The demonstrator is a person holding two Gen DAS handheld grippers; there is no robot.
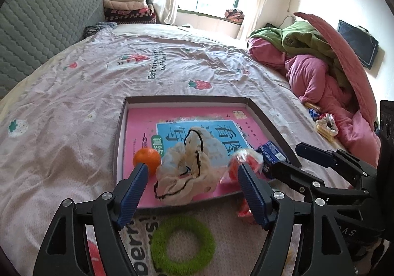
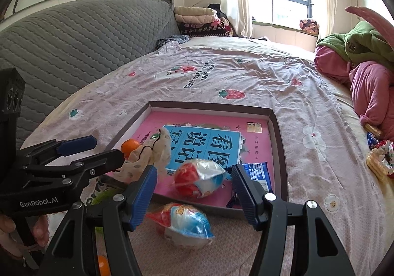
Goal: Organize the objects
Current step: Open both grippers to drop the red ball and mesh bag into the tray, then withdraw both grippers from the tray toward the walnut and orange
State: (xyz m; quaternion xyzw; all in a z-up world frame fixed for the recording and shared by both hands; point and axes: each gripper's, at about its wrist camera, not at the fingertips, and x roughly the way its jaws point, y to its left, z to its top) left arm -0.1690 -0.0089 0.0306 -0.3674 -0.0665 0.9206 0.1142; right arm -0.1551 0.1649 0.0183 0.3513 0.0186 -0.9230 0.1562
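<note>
Since the tray (image 1: 270, 118) at frame centre is collecting items, left gripper (image 1: 193, 177) is hanging wide, empty, over the cloth (image 1: 187, 165); right gripper (image 2: 194, 177) is half-open, seemingly empty, above the snack (image 2: 199, 177).

Orange fruit (image 1: 147, 158), lime-green fuzzy ring (image 1: 182, 244), pink-and-blue book (image 1: 197, 133), strawberry-print pinkish bedsheet (image 1: 98, 79)

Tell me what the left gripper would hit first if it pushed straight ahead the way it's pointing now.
Most likely the cream scrunchie lying in the tray, since it sits centred between the open left gripper's fingers. The orange lies just off to the left. Depth is hard to judge through the fisheye.
</note>
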